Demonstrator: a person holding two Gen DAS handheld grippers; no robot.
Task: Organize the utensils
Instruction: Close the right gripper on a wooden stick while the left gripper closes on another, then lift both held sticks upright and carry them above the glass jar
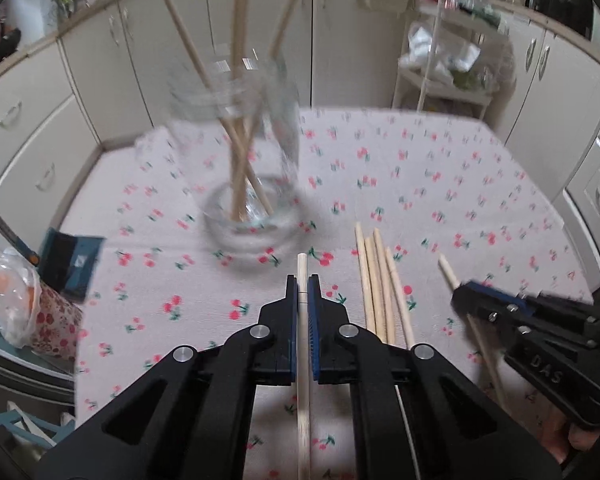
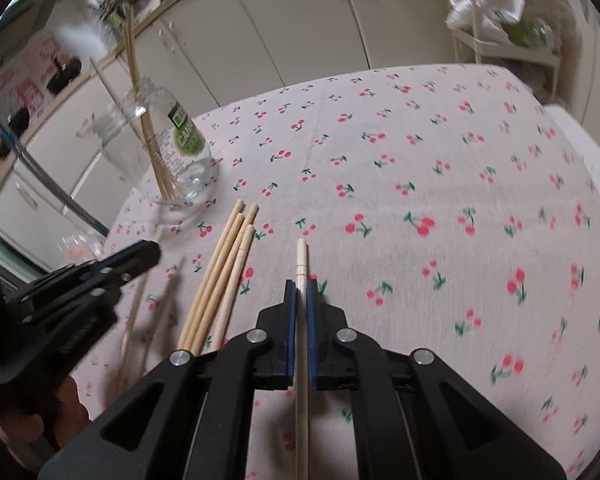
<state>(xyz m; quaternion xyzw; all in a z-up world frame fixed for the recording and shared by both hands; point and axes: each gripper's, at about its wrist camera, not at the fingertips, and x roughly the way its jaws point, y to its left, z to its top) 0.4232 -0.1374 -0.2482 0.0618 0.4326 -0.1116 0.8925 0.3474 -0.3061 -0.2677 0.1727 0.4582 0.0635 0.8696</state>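
Observation:
A clear glass jar point(image 1: 244, 176) with several wooden chopsticks standing in it sits on the cherry-print tablecloth; it also shows in the right wrist view point(image 2: 172, 160). My left gripper point(image 1: 302, 284) is shut on a pale chopstick point(image 1: 302, 344), just short of the jar. My right gripper point(image 2: 300, 288) is shut on another pale chopstick point(image 2: 301, 264); it shows in the left wrist view point(image 1: 460, 296) at the right. Several loose chopsticks point(image 1: 380, 280) lie on the cloth between the two grippers, also seen in the right wrist view point(image 2: 224, 272).
A dark blue box point(image 1: 74, 260) and a plastic bag point(image 1: 12, 300) sit at the table's left edge. Cream cabinets point(image 1: 100, 80) stand behind the table, and a white rack point(image 1: 448, 72) of bags stands at the back right. The cloth point(image 2: 460, 200) stretches to the right.

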